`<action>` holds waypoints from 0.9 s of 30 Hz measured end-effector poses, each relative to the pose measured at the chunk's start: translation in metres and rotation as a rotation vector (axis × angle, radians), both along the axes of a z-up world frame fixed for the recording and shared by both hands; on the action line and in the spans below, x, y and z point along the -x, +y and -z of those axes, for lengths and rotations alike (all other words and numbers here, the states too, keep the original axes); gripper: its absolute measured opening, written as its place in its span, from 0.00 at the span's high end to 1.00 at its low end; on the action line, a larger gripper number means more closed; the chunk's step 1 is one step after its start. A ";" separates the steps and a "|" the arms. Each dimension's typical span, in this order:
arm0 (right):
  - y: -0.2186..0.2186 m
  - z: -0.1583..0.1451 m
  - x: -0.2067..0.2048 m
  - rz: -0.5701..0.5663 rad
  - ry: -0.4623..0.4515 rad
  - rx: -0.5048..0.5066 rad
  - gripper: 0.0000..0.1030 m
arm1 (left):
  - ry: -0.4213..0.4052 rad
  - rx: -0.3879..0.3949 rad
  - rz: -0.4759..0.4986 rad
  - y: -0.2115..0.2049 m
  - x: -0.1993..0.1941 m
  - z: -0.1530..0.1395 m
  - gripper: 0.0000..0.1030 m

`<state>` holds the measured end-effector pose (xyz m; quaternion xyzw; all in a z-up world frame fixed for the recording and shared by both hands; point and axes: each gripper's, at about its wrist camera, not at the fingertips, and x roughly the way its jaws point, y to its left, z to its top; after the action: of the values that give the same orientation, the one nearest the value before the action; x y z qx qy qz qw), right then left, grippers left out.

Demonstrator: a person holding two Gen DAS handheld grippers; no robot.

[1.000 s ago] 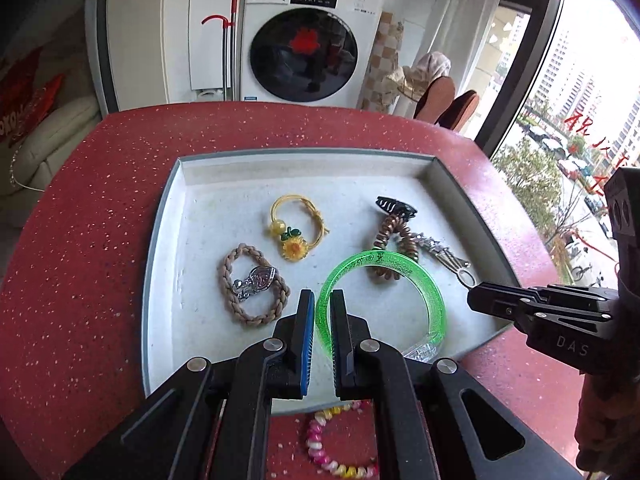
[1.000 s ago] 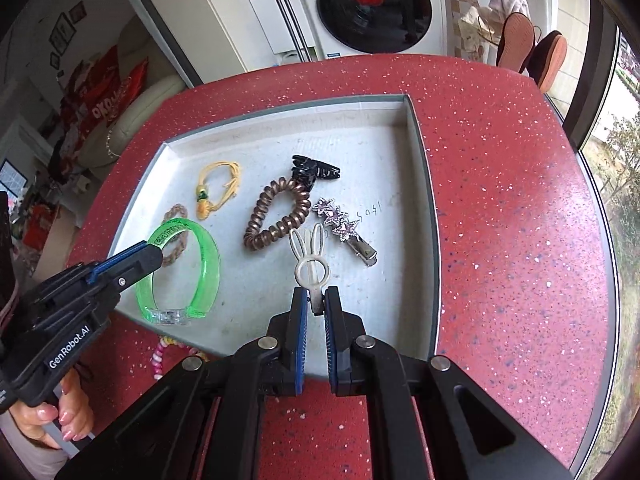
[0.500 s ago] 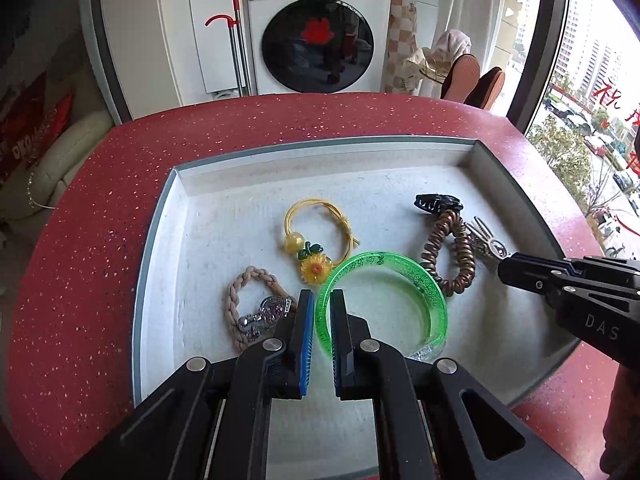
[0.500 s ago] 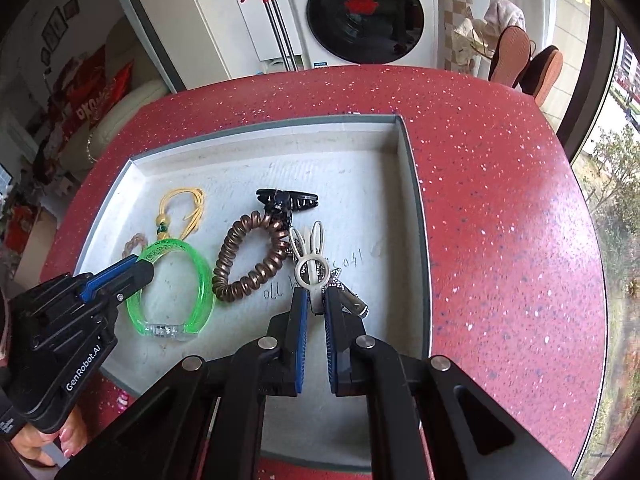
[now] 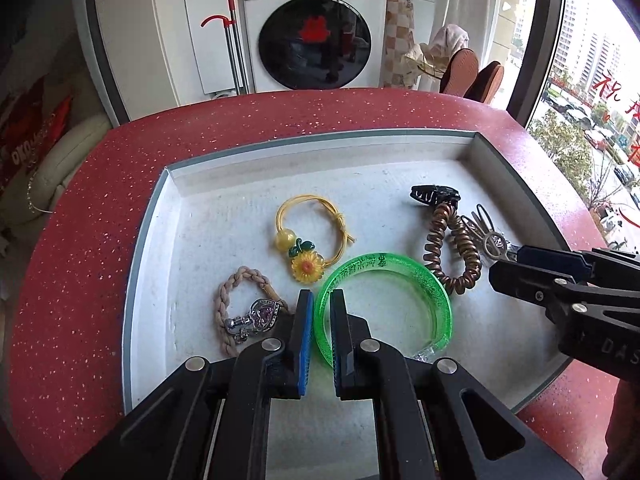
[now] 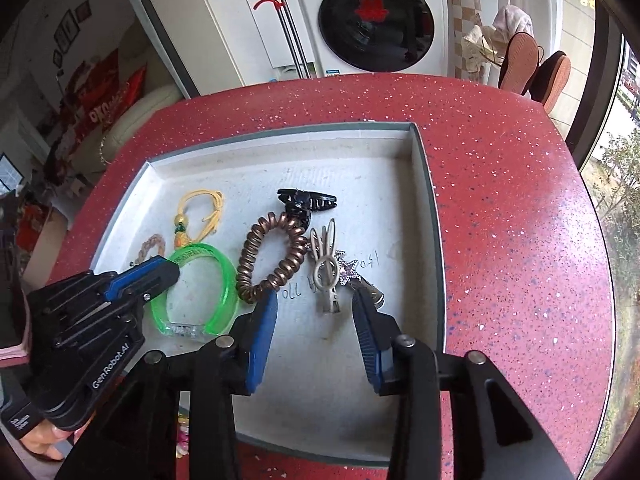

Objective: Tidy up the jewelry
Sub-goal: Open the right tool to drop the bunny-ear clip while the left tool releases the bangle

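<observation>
The left tool (image 5: pixel 320 312) is clenched on the rim of a translucent green plastic bangle (image 5: pixel 400 276), which rests in the shallow, grainy white tray (image 5: pixel 240 184) on the speckled red table (image 5: pixel 80 220). The right tool (image 6: pixel 314 312) has just been spreading its jaws; the cream rabbit-eared clip (image 6: pixel 326 268) lies loose between their tips, over a glittery star clip (image 6: pixel 348 270). Left of that tool lies a coiled bronze hair tie (image 6: pixel 272 256), with a black claw clip (image 6: pixel 306 202) beyond.
</observation>
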<state>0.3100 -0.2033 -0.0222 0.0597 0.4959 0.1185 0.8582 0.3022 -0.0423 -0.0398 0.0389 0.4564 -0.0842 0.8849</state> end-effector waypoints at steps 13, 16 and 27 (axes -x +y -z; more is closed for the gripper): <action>-0.016 -0.025 0.026 0.066 -0.063 -0.093 0.49 | -0.047 0.015 -0.003 0.003 0.009 -0.014 0.74; -0.018 -0.027 0.030 0.075 -0.067 -0.097 0.49 | -0.057 0.008 -0.003 0.004 0.009 -0.017 0.74; -0.016 -0.036 0.054 0.067 -0.088 -0.089 0.43 | -0.141 0.021 -0.042 0.017 0.031 -0.044 0.00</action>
<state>0.2558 -0.2190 0.0141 0.1092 0.4494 0.1141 0.8793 0.2713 -0.0254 0.0037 0.0259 0.3928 -0.0674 0.9168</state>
